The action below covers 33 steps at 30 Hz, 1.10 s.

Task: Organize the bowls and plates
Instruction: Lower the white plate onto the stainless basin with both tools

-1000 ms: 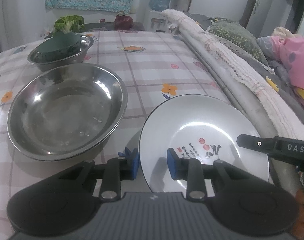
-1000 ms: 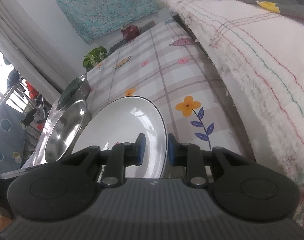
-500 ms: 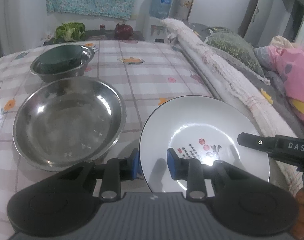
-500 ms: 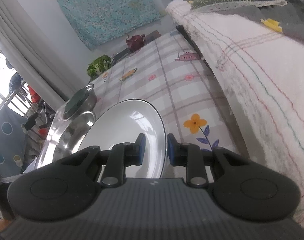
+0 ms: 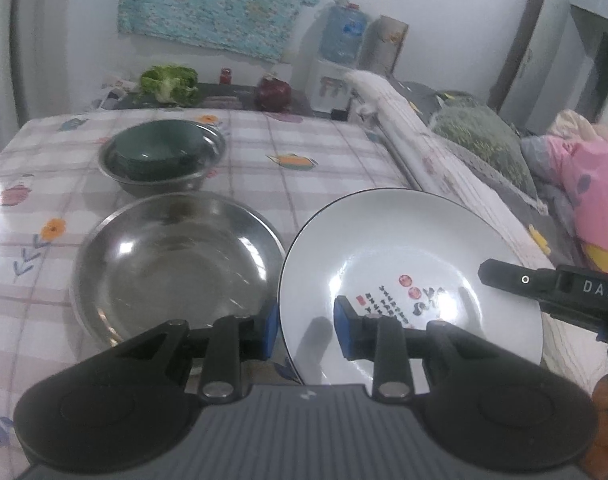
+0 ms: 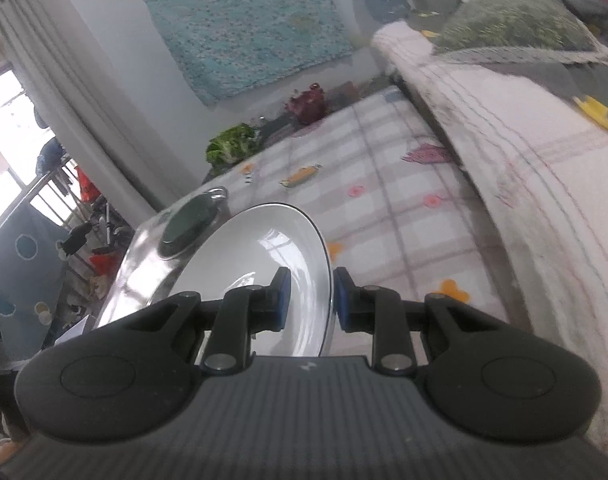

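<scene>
A white plate [image 5: 400,256] with a dark rim and red and black print is held in the air over the table. My left gripper [image 5: 306,330] is shut on its near left rim. My right gripper [image 6: 310,300] is shut on its right rim and shows in the left wrist view [image 5: 544,288]. The plate also shows in the right wrist view [image 6: 264,264]. A large steel bowl [image 5: 172,268] sits on the table left of the plate. Behind it a smaller steel bowl [image 5: 202,172] holds a dark green bowl [image 5: 156,156].
The table has a checked flower-print cloth [image 5: 304,152]. A rolled blanket [image 5: 424,144] and bedding lie along its right edge. Lettuce [image 5: 168,82] and a dark red pot [image 5: 274,92] stand on a low stand behind the table.
Both grippers have lifted the plate up off the table and a little toward the steel bowls. The view has risen and shows more of the room.
</scene>
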Motion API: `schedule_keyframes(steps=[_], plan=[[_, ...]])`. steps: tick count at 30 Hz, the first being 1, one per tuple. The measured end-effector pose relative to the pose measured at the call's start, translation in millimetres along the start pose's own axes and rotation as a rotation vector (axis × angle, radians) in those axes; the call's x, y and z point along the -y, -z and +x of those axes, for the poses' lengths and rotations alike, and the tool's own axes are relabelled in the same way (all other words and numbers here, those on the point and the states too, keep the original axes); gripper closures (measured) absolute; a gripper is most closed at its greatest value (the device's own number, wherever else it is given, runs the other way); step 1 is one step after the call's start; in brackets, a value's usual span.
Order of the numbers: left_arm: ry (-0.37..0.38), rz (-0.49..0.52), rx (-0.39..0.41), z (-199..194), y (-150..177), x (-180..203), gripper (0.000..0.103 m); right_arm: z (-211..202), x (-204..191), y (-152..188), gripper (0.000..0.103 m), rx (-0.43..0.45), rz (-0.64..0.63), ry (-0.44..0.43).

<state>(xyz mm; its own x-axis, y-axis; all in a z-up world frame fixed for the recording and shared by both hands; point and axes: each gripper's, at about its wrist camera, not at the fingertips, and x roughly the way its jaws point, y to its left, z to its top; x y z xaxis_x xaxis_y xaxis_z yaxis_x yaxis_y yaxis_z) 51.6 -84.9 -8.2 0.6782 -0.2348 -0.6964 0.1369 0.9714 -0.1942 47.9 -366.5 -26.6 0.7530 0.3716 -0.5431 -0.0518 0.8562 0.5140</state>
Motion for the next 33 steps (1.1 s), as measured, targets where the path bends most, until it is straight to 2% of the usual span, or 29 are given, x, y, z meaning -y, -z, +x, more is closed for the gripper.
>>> schedule_keyframes(steps=[8, 16, 22, 26, 33], plan=[[-0.075, -0.06, 0.026, -14.4, -11.5, -43.7, 0.073, 28.7, -44.9, -10.5, 0.08, -0.017, -0.047, -0.086], [-0.146, -0.119, 0.004, -14.0, -14.2, -99.3, 0.073, 80.8, -90.3, -1.1, 0.08, -0.096, -0.061, -0.139], [-0.169, -0.142, -0.051, 2.4, -10.3, -126.1, 0.073, 118.1, -99.8, 18.2, 0.08, -0.18, -0.052, -0.115], [-0.167, -0.153, -0.056, 6.4, -8.4, -133.8, 0.073, 133.4, -99.1, 29.2, 0.08, -0.221, -0.041, -0.09], [-0.163, -0.151, -0.063, 16.8, -9.6, -141.3, 0.073, 146.6, -107.6, 31.6, 0.08, -0.233, -0.079, -0.058]])
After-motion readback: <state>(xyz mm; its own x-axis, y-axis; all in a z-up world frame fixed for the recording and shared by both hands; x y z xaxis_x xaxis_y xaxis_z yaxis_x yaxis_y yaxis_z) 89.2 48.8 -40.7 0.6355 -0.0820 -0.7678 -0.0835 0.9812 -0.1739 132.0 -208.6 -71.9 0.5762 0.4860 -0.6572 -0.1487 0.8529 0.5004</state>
